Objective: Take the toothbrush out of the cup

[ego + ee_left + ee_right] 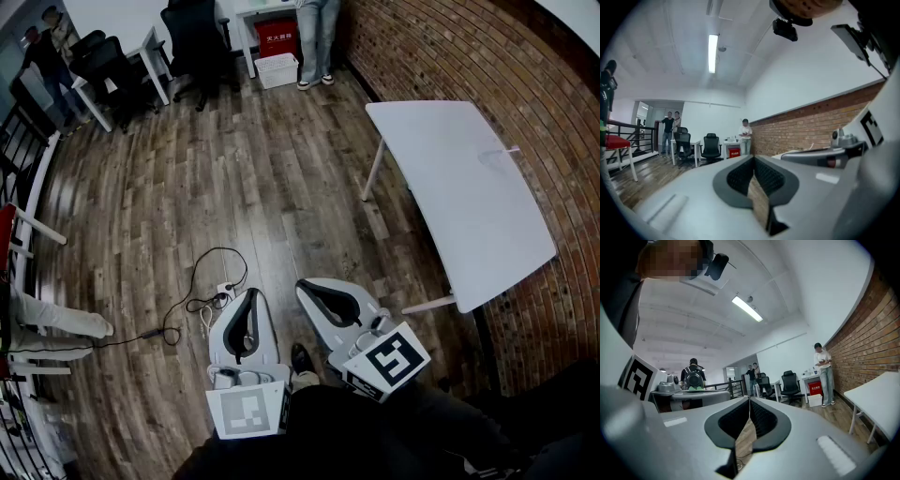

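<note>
A white table (478,216) stands at the right by the brick wall. Near its far right edge I make out a faint clear cup (492,158) with a pale toothbrush (511,149) leaning out of it; both are small and dim. My left gripper (251,294) and right gripper (306,285) are held side by side low in the head view, over the wood floor and well short of the table. In the left gripper view the left gripper (753,158) has its jaws together and empty. The right gripper (749,400) is shut too, also empty. The table's edge (881,397) shows at its right.
A black cable and power strip (211,295) lie on the floor just ahead of the grippers. Office chairs (192,37), white desks, a red box (277,39) and a white basket (275,70) stand at the back, with people standing near them. A railing (23,178) runs along the left.
</note>
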`<state>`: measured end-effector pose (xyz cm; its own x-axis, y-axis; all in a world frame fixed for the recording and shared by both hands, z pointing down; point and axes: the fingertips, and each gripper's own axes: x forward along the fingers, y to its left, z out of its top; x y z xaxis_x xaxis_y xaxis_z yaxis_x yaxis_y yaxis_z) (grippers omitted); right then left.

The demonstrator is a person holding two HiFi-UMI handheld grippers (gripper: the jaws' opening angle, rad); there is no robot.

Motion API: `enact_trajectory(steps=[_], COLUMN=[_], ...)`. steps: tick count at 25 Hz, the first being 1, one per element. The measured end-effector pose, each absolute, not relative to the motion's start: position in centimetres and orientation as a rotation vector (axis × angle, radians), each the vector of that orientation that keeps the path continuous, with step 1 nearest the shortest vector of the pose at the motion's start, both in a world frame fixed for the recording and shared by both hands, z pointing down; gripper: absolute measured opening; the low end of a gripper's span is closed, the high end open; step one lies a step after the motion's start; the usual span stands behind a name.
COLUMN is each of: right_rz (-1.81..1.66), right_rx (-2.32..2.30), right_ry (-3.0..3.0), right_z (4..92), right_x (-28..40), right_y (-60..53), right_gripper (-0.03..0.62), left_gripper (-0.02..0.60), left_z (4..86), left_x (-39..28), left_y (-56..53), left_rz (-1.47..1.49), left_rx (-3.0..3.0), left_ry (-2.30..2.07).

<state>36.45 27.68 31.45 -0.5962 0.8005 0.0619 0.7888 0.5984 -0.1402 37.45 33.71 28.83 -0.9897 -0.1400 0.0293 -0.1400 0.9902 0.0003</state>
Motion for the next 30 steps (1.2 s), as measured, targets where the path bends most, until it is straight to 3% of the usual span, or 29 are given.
enact_trajectory(steps=[18,30], right_rz=[0.141,0.128], right_rx=[-1.221,-1.269], right_ry=[-2.751,-2.728], right_z=[31.5,31.3], right_x=[26.5,15.4], right_y=[31.6,34.3], right_gripper=[0.002,0.002], left_gripper=[0.008,0.008], left_z=[31.5,31.6], left_x=[27.9,17.1], left_y=[39.6,41.9], left_rz=[-0.049,-0.010], left_rx=[0.268,0.247], left_ry=[-3.025,-3.004])
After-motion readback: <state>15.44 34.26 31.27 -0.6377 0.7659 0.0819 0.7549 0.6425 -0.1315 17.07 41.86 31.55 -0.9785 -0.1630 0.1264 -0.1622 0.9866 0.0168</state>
